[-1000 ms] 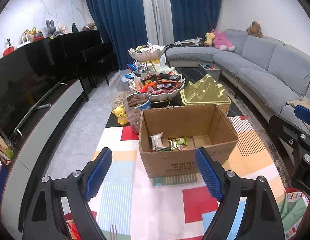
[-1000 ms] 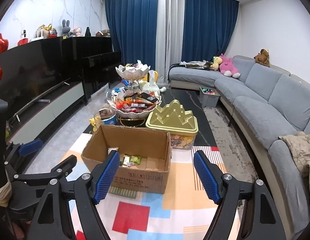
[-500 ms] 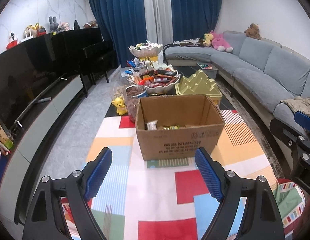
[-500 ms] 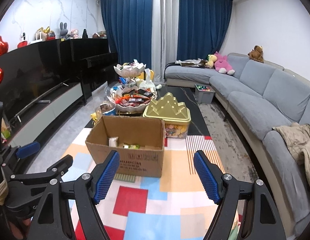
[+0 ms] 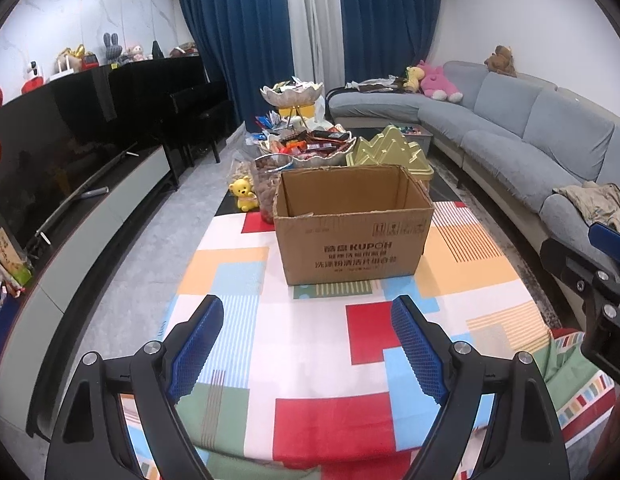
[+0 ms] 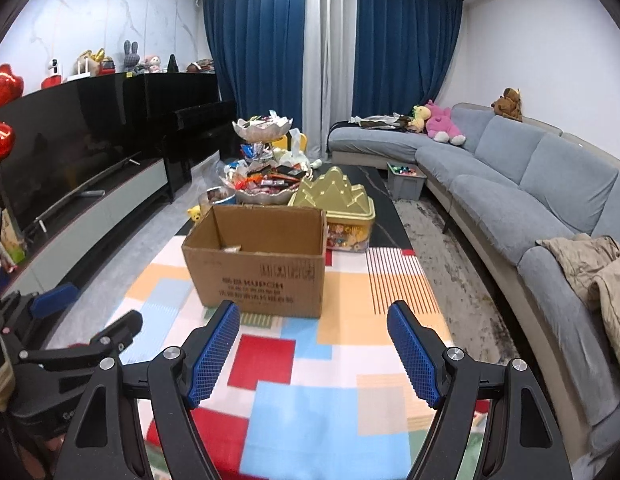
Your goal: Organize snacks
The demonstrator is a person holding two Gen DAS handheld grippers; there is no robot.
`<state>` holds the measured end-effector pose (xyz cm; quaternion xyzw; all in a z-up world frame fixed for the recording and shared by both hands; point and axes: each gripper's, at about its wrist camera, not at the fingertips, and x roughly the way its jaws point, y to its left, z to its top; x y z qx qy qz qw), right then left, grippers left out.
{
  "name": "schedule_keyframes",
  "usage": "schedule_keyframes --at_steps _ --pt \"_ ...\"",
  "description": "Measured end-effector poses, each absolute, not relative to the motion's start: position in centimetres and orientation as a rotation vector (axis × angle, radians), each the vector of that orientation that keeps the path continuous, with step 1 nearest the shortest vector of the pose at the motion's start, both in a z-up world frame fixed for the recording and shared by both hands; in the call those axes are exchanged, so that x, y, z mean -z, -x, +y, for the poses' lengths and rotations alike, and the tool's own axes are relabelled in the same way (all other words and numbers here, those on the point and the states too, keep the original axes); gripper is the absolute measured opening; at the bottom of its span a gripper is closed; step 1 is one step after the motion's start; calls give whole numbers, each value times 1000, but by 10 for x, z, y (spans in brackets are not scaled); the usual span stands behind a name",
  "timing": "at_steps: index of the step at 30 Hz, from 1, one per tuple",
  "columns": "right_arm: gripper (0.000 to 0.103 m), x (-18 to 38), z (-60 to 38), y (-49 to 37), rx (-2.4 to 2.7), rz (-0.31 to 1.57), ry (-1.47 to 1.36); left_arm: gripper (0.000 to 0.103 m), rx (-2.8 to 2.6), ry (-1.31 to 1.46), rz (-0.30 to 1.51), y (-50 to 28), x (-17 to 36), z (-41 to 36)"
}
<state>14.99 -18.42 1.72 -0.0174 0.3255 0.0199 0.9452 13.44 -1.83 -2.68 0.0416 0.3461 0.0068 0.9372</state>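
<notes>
Both claws, left claw (image 5: 307, 344) and right claw (image 6: 313, 350), are backing away from the cardboard box (image 5: 351, 227) at twelve o'clock, gaping empty.

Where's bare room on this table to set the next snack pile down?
Free: the patterned cloth between the cardboard box and both grippers, plus strips either side of the box. Crowded: behind the box, where the snack bowls, gold tin and nut jar stand.

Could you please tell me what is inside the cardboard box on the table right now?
Inside the cardboard box, only a scrap of wrapper shows above the near wall; that wall hides the floor and anything else.
</notes>
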Motion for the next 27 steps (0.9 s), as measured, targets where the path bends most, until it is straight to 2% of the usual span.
schedule_keyframes --at_steps 11,13,16,27 --pt "79 -1 -184 -106 -61 697 4 89 -43 -61 675 -85 38 -14" --pt "88 0 -181 -102 -66 702 13 89 -54 -53 667 -80 37 -11" --pt "90 -2 -181 -96 -62 694 7 96 -75 -49 648 -72 35 -8" --pt "91 -7 -181 -84 -40 675 17 100 -107 -39 635 -49 35 4"
